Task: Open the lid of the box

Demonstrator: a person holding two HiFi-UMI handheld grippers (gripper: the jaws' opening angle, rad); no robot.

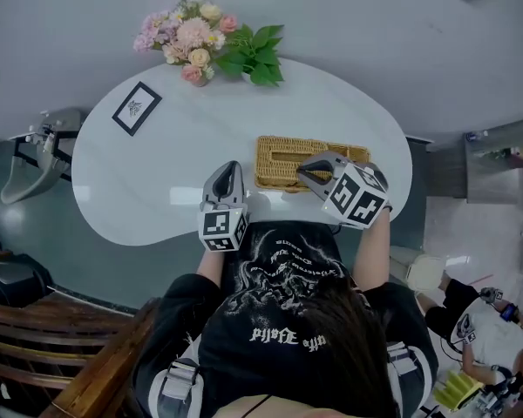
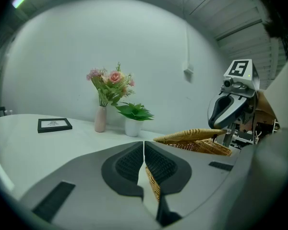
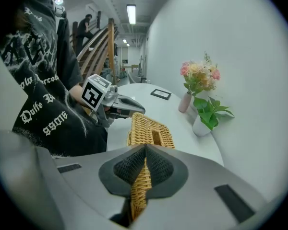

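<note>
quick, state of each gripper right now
left gripper: closed, nothing in it
right gripper: closed on the edge of the wicker lid

You have open white table (image 1: 179, 159) left of the wicker box (image 1: 283, 157), apart from the picture frame (image 1: 137, 108) far left. A flower vase (image 1: 192, 46) and potted plant (image 1: 257, 55) crowd the far edge. Your left gripper (image 1: 230, 167) stands just beside the box's left end.

The left gripper (image 1: 227, 169) sits at centre frame in the head view, nearly level, jaws pressed together on nothing. Just right of it, the right gripper (image 1: 307, 171) tilts steeply down (forearm trailing toward lower right), jaws clamped on the lid (image 3: 149, 128) edge.
</note>
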